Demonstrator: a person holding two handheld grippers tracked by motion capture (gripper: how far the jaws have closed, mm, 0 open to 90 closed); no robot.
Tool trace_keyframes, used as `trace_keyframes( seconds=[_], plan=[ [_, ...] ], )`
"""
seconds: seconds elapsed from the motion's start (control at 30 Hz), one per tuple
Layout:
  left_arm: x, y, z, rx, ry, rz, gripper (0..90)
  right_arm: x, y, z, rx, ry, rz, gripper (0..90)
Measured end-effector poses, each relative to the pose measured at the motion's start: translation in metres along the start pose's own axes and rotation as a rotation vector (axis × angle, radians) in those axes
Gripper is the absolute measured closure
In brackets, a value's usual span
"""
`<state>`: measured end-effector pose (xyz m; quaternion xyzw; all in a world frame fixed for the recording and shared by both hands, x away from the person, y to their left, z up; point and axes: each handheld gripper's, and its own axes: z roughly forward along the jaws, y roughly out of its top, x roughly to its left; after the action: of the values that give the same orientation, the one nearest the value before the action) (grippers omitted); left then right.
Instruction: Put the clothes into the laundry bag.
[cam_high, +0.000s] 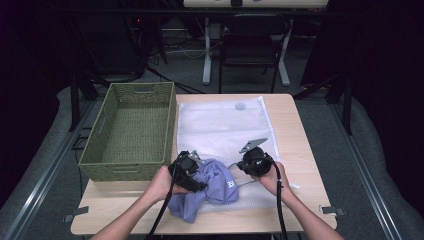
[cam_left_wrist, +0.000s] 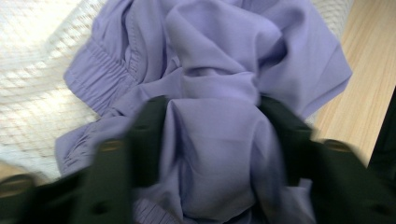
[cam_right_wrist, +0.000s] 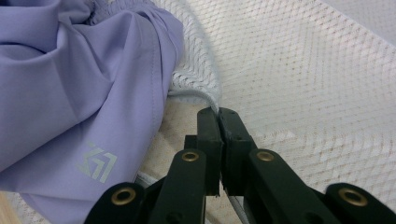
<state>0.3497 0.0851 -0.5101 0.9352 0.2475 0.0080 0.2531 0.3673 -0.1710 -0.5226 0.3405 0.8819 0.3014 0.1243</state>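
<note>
- A lilac garment (cam_high: 210, 187) lies bunched at the near edge of a white mesh bag (cam_high: 220, 125), which is spread flat on a wooden table (cam_high: 300, 150).
- In the high view the garment sits between the person's two hands, partly on the mesh and partly hanging toward the table's front edge.
- The left gripper (cam_left_wrist: 212, 140) is down on the garment; its jaws stand apart with a thick fold of lilac cloth bulging up between them.
- That view is blurred, so whether the pads press the fold I cannot tell.
- The right gripper (cam_right_wrist: 218, 122) has its jaws pressed together, pinching the corded rim of the mesh bag just beside the garment.
- A pale grey logo (cam_right_wrist: 97, 164) of angular shapes is printed on the garment; it carries no letters that can be read.
- In the high view the same mark shows as a small white patch near the right gripper.
- The bag bears a round grey patch (cam_high: 240, 106) near its far edge, too small to read.
- A green woven basket (cam_high: 95, 145) stands to the left, touching the bag's edge.
</note>
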Motion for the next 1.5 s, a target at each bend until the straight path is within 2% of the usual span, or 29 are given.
trace_keyframes(
  seconds=[0.1,0.17,0.23,0.27,0.33,0.4,0.47,0.5,0.57,0.67,0.73,0.77,0.87,0.9,0.97,1.07,1.13,1.2,1.23,1.27,1.3,1.43,1.5],
  plan=[
    [-0.003,0.002,-0.011,-0.029,0.009,0.002,24.0,0.001,0.001,-0.002,-0.004,-0.001,-0.006,88.4],
    [-0.007,0.003,-0.023,-0.063,0.013,-0.018,17.1,0.003,0.002,-0.003,-0.007,-0.002,-0.008,88.4],
    [-0.011,0.006,-0.032,-0.116,-0.015,-0.055,11.2,0.003,0.004,-0.003,-0.015,0.002,-0.004,88.4],
    [-0.013,0.009,-0.036,-0.13,-0.006,-0.05,8.4,0.002,0.004,-0.003,-0.019,0.004,-0.008,88.4],
    [-0.017,0.016,-0.036,-0.141,0.037,-0.024,6.8,0.001,0.006,-0.002,-0.021,0.005,-0.003,88.4],
    [-0.015,0.019,-0.025,-0.133,0.05,-0.032,7.1,0.001,0.006,-0.002,-0.017,0.005,0.0,88.4],
    [-0.009,0.019,-0.009,-0.096,0.053,-0.055,11.1,0.001,0.006,-0.001,-0.013,0.005,-0.004,88.4],
    [-0.006,0.018,-0.002,-0.069,0.046,-0.058,16.8,0.001,0.006,-0.001,-0.012,0.005,-0.006,88.4],
    [-0.002,0.015,0.012,-0.038,0.034,-0.078,17.6,0.001,0.006,-0.001,-0.014,0.003,-0.004,88.4],
    [0.002,0.012,0.024,-0.023,0.017,-0.08,23.0,0.002,0.006,0.0,-0.015,0.012,-0.003,88.4],
    [0.003,0.011,0.03,-0.041,0.017,-0.081,33.5,0.0,0.006,0.001,-0.012,0.019,-0.005,88.4],
    [0.003,0.011,0.033,-0.041,0.026,-0.081,42.9,0.0,0.005,0.001,-0.011,0.022,0.003,88.4],
    [0.003,0.01,0.039,-0.045,0.058,-0.046,64.1,0.0,0.005,0.0,-0.011,0.025,-0.002,88.4],
    [0.002,0.01,0.039,-0.056,0.054,-0.048,70.8,0.001,0.005,-0.001,-0.012,0.024,-0.002,88.5],
    [0.003,0.01,0.032,-0.086,0.039,-0.063,78.4,0.002,0.006,-0.003,-0.022,0.021,-0.015,88.4],
    [0.006,0.011,0.014,-0.181,0.0,-0.103,80.7,0.003,0.01,-0.007,-0.039,0.024,-0.007,88.4],
    [0.003,0.015,0.001,-0.245,-0.01,-0.106,80.8,0.003,0.014,-0.011,-0.058,0.019,-0.001,88.4],
    [-0.002,0.019,-0.008,-0.274,-0.023,-0.08,80.6,0.003,0.017,-0.016,-0.077,0.017,0.007,88.4],
    [-0.005,0.02,-0.009,-0.281,-0.043,-0.072,80.6,0.003,0.018,-0.018,-0.085,0.014,0.008,88.4],
    [-0.009,0.022,-0.006,-0.273,-0.033,-0.062,80.5,0.003,0.019,-0.019,-0.09,0.012,0.008,88.4],
    [-0.012,0.022,-0.001,-0.251,-0.043,-0.047,80.4,0.004,0.019,-0.02,-0.093,0.01,0.008,88.4],
    [-0.017,0.019,0.04,-0.1,-0.093,-0.026,79.1,0.007,0.02,-0.019,-0.09,0.011,0.008,88.5],
    [-0.019,0.018,0.052,-0.068,-0.086,-0.003,78.5,0.009,0.02,-0.02,-0.094,0.006,0.002,88.5]
  ],
)
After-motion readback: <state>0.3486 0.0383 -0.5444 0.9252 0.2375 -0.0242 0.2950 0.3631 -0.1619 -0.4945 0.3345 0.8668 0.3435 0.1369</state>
